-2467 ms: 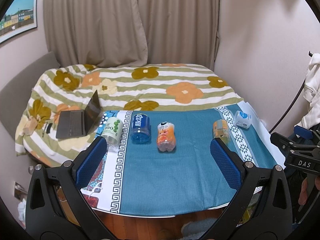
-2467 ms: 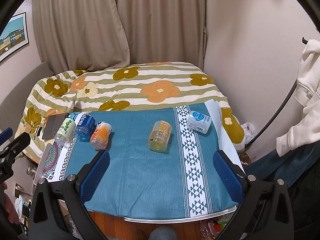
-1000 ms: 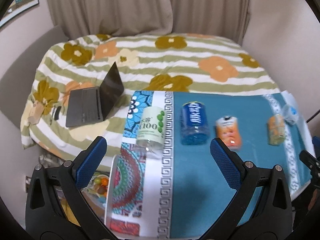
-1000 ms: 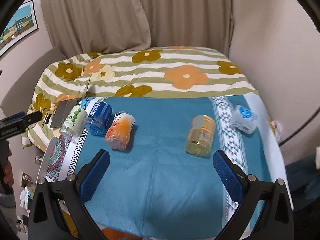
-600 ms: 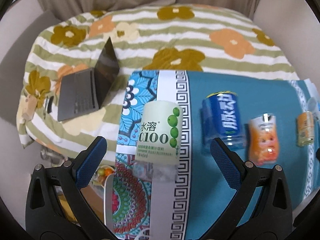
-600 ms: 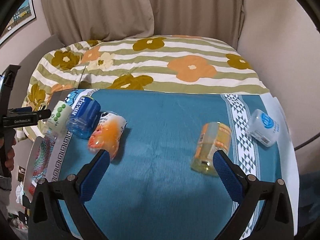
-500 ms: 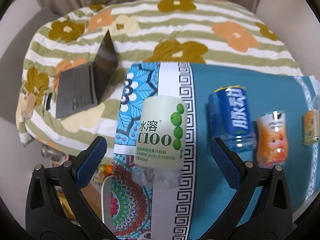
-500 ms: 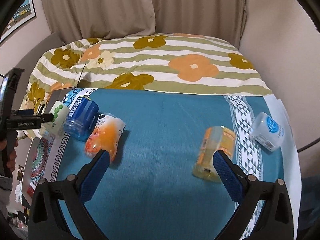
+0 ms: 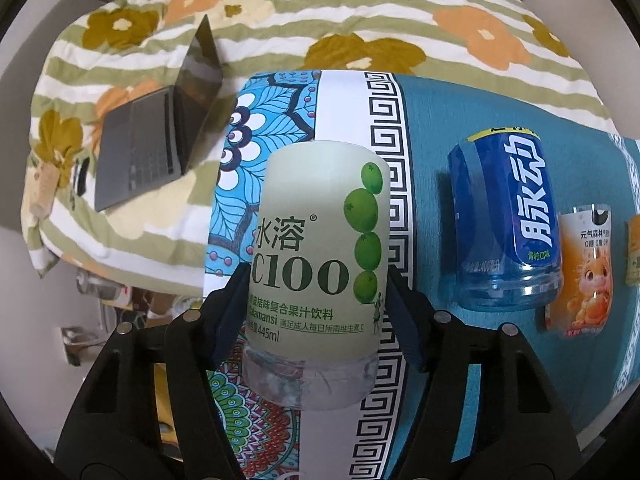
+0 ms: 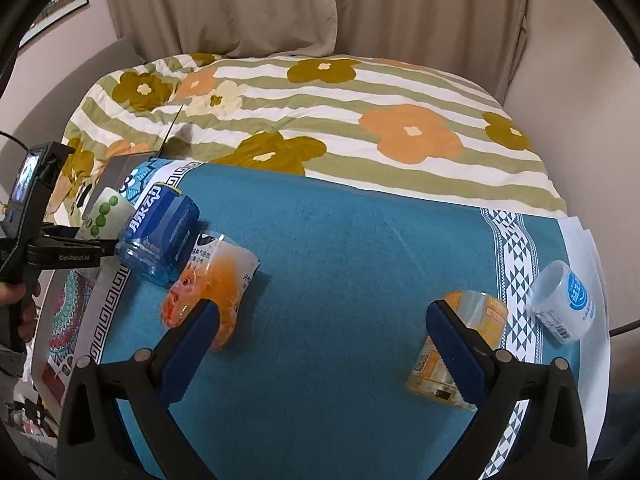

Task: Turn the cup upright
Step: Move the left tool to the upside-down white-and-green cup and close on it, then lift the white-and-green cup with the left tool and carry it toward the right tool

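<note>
A pale green C100 cup [image 9: 316, 264] lies on its side at the left end of the table. My left gripper [image 9: 316, 316] is shut on it, its blue pads pressed against both sides near the clear base. The same cup [image 10: 105, 213] shows at the far left in the right wrist view, with the left gripper [image 10: 86, 246] on it. My right gripper [image 10: 320, 336] is open and empty above the teal cloth [image 10: 340, 280], between an orange cup [image 10: 212, 292] and a yellow cup [image 10: 460, 352], both lying on their sides.
A blue cup [image 9: 504, 220] and the orange cup [image 9: 584, 272] lie on their sides right of the green one. A white cup [image 10: 564, 304] lies at the table's right end. A laptop [image 9: 160, 136] sits on the flowered quilt [image 10: 320, 112] behind.
My left gripper has moved down and forward onto the green cup and closed on it. My right gripper has moved closer to the table and stays open.
</note>
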A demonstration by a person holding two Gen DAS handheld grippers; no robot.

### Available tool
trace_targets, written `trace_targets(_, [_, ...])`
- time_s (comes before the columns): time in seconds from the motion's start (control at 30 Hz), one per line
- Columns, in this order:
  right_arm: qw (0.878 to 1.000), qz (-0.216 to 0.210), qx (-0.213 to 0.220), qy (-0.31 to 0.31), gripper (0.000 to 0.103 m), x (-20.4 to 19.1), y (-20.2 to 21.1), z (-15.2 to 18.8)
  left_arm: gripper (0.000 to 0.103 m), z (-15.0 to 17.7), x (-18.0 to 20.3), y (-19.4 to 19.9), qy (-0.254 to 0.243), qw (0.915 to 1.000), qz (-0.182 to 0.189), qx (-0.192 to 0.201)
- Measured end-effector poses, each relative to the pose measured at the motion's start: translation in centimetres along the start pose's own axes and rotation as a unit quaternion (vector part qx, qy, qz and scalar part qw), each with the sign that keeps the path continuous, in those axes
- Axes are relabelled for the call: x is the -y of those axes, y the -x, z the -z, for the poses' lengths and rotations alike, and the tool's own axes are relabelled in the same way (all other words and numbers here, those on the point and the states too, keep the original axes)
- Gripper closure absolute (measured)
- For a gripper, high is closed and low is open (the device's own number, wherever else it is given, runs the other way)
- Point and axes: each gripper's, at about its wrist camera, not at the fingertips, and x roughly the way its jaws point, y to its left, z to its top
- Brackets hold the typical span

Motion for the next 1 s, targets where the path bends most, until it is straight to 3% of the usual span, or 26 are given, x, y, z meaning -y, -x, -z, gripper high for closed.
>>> trace_targets(0.27, [1.0,-0.002,0.008,-0.001,0.0,-0.1,0.7,0.3,0.034,0.5,0.1,1.2,0.004,0.9999,0.0,0.01])
trace_targets(0.6, [0.999,-0.013,0.038,-0.021,0.0,-0.4,4.7,2.9,0.034,3.7,-0.1,7.1,0.001,0.9985,0.0,0.055])
trace_targets(0.8, [0.998,-0.013,0.052,-0.033,0.0,-0.2,7.7,5.5,0.034,7.3,2.0,10.6,-0.008,0.9971,0.022,0.073])
trace_targets(1.0, [0.998,0.005,0.033,-0.055,0.0,1.2,9.8,8.1,0.034,10.5,6.3,12.9,-0.03,0.995,0.06,0.075])
